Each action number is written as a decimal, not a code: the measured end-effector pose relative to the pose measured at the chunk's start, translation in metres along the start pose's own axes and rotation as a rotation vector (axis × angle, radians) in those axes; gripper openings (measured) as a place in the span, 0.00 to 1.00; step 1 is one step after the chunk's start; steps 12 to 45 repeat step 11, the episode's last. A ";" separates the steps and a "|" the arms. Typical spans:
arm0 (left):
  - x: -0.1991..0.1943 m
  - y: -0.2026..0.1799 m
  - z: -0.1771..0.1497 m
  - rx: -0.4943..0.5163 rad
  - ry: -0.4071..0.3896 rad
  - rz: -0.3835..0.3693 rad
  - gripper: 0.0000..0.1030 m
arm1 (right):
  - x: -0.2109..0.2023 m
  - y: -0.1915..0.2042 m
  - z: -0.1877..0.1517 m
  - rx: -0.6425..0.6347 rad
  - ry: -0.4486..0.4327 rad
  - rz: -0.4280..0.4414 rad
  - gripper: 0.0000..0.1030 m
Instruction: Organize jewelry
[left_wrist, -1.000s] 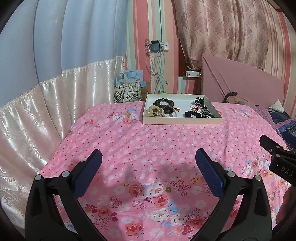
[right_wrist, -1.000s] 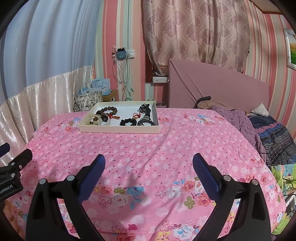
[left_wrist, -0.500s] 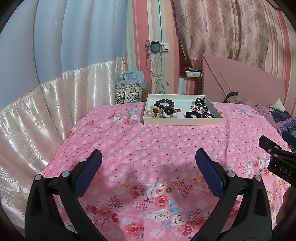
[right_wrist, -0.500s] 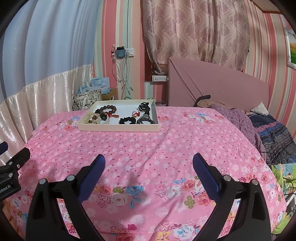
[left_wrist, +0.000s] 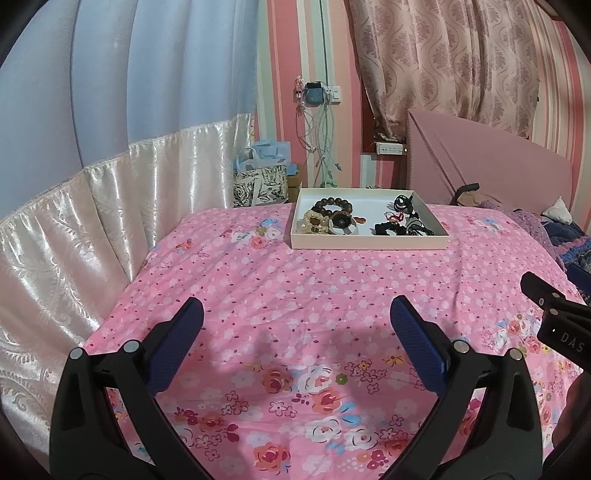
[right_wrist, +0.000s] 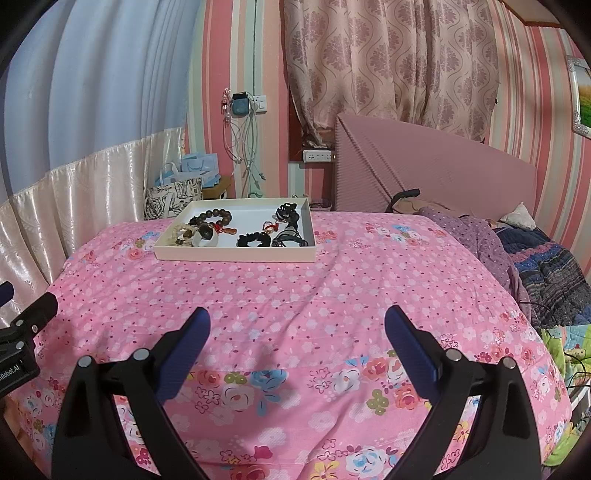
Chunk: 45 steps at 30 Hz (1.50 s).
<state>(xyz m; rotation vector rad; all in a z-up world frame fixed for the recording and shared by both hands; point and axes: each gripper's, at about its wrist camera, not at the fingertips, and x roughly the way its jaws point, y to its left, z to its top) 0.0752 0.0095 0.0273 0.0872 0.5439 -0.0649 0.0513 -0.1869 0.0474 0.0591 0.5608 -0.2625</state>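
both tools (left_wrist: 295, 321) (right_wrist: 297, 325) open, empty; jewelry tray (left_wrist: 369, 243) (right_wrist: 236, 254) well ahead on bedspread (left_wrist: 295, 295).

In the white tray (left_wrist: 369, 243), the black tangle of jewelry (left_wrist: 406, 223) at its right end is too small to sort into separate pieces. The right gripper (left_wrist: 554, 317) is cut off by the left wrist view's edge, its fingertips unseen. Only 1 corner of the framed picture (right_wrist: 581, 99) shows.
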 end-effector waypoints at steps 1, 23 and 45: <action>-0.001 0.000 0.000 0.000 -0.001 0.002 0.97 | 0.000 -0.001 0.000 0.000 0.001 0.000 0.93; -0.002 -0.002 -0.001 0.004 0.012 0.012 0.97 | 0.001 -0.001 -0.001 -0.002 0.004 -0.001 0.93; -0.002 -0.002 -0.001 0.004 0.012 0.012 0.97 | 0.001 -0.001 -0.001 -0.002 0.004 -0.001 0.93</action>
